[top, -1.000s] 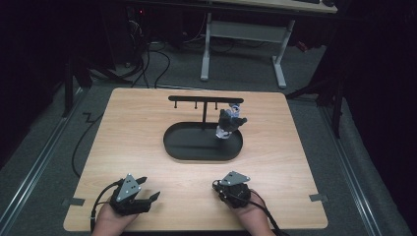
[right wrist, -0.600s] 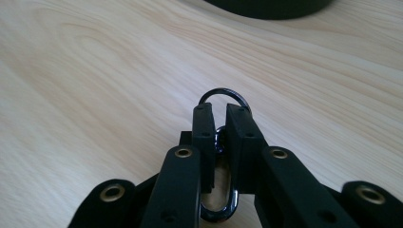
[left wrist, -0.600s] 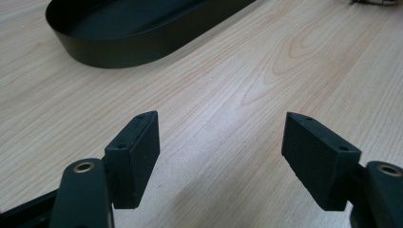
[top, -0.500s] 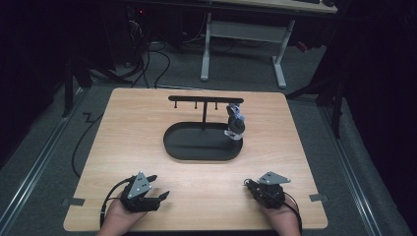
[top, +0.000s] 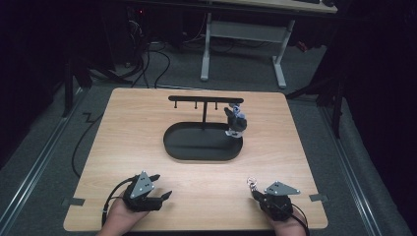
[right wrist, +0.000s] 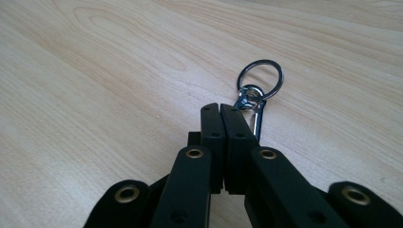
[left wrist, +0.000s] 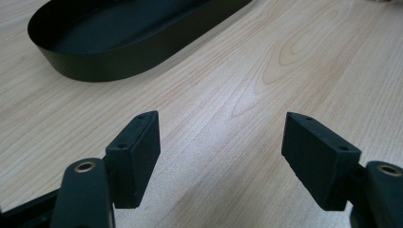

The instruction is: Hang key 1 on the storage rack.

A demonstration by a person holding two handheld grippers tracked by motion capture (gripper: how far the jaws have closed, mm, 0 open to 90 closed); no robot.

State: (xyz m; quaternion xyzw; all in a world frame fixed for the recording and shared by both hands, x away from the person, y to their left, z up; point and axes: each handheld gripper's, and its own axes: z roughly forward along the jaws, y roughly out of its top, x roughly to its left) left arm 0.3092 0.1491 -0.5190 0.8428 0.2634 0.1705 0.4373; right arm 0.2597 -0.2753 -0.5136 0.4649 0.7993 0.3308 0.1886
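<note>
My right gripper rests near the table's front right corner with its jaws pressed flat together. They have just been closing, and nothing shows between them. A small metal key ring with a clasp lies on the wood just beyond and to the right of the jaw tips. I cannot tell whether the clasp touches the jaw. My left gripper sits at the front left, open and with nothing between its pads. A small grey and blue figure hangs from the right end of the black T-shaped rack.
A black oval tray forms the rack's base at the table's middle, and its rim shows ahead of the left gripper. Bare wood lies between the tray and both grippers. Tape marks the front corners, and a desk frame stands beyond the table.
My right gripper has slid to the right along the front edge, from near the middle to the right corner. The left gripper has barely shifted. The hanging figure has swung a little.
</note>
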